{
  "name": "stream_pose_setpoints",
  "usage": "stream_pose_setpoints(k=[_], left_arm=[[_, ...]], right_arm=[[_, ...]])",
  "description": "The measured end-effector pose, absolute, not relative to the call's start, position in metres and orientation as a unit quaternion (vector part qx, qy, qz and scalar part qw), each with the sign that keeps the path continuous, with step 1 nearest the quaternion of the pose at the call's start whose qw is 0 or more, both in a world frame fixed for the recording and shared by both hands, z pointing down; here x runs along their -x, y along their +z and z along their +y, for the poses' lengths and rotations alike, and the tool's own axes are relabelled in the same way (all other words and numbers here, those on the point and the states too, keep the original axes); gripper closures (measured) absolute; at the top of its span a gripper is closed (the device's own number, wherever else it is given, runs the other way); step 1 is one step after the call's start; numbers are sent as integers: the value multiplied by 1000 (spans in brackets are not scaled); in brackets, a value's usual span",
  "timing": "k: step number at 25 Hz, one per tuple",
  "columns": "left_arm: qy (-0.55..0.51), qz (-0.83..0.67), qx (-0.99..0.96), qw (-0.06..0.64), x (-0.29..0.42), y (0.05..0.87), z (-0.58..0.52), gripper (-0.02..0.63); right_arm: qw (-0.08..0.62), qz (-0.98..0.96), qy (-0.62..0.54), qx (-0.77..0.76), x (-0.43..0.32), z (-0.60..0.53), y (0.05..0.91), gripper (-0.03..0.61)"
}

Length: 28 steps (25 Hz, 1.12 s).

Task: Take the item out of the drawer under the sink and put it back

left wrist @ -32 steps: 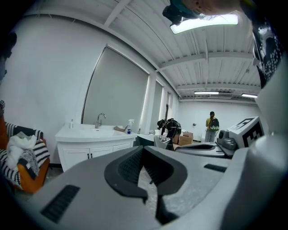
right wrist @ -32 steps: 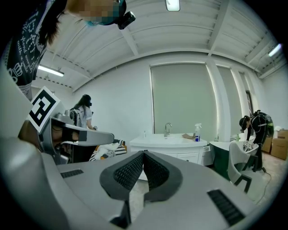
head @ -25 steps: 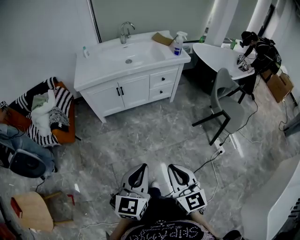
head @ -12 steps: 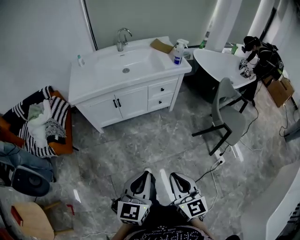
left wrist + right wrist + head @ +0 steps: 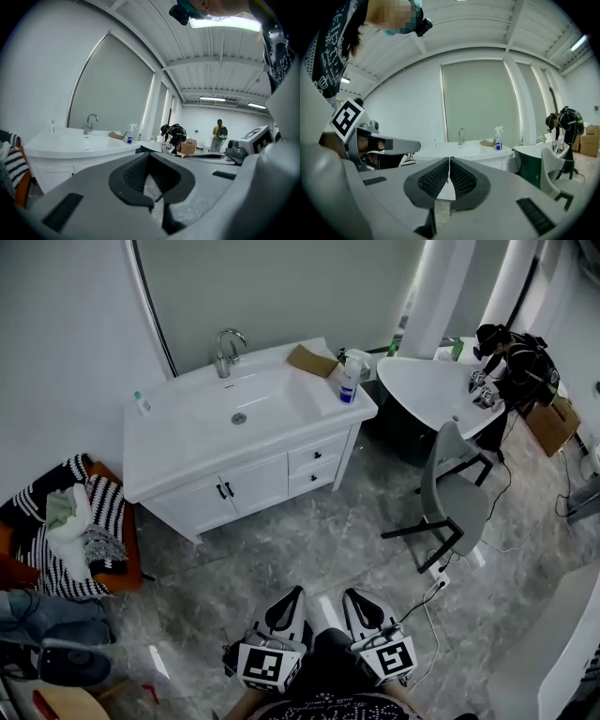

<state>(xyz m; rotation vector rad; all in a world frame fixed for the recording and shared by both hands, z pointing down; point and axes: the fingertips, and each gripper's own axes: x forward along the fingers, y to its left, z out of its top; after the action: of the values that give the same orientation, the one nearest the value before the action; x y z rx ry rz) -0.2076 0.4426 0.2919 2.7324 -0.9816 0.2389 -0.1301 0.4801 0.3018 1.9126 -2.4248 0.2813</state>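
Note:
The white sink cabinet (image 5: 239,432) stands against the far wall, with two closed drawers (image 5: 315,455) at its right and closed doors (image 5: 225,490) at its left. It also shows in the left gripper view as the cabinet (image 5: 77,146) and in the right gripper view as the cabinet (image 5: 464,151). My left gripper (image 5: 296,592) and right gripper (image 5: 348,595) hang side by side over the floor, well short of the cabinet. Both are shut with nothing between the jaws. The drawers' contents are hidden.
On the counter stand a spray bottle (image 5: 349,381), a brown flat item (image 5: 311,360) and a small bottle (image 5: 141,403). A grey chair (image 5: 455,495) and a white round table (image 5: 427,381) with a person (image 5: 506,357) are at the right. A cloth-covered seat (image 5: 80,531) is at the left.
The sink cabinet has come nearer and shifted left in the head view as I moved toward it. Both grippers stay shut, side by side.

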Motion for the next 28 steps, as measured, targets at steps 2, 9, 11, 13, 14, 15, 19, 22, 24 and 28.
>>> stream_pose_setpoints(k=[2,9,11,13,14,15,19,22,24,28], left_arm=[[82,-334,-932,115,205,294,428,614],[89,-345,-926,125,198,299,384,614],[88,-347,-925,128,191,299,371,614],[90,-350,-923,130,182,300,355,614],[91,-354,-922,130,177,301,346,614],[91,-358,-920,131,171,302,337,614],[79,-375,-914,135,138,301,295,614],[70,-389,-908,139,110,298,266,614],[66,-397,-905,139,90,296,250,614],[58,-411,-900,138,56,293,226,614]], right_arm=[[20,-779,95,-619,126,466,305,558],[23,-778,101,-620,114,422,310,558],[23,-779,101,-619,106,409,309,558],[25,-780,102,-616,97,393,310,558],[26,-782,102,-614,91,384,311,558],[27,-784,103,-612,85,374,312,558],[34,-794,106,-597,49,333,317,558],[37,-803,102,-586,18,300,310,558],[37,-807,100,-581,-4,282,309,558],[42,-815,103,-569,-42,260,315,558]])
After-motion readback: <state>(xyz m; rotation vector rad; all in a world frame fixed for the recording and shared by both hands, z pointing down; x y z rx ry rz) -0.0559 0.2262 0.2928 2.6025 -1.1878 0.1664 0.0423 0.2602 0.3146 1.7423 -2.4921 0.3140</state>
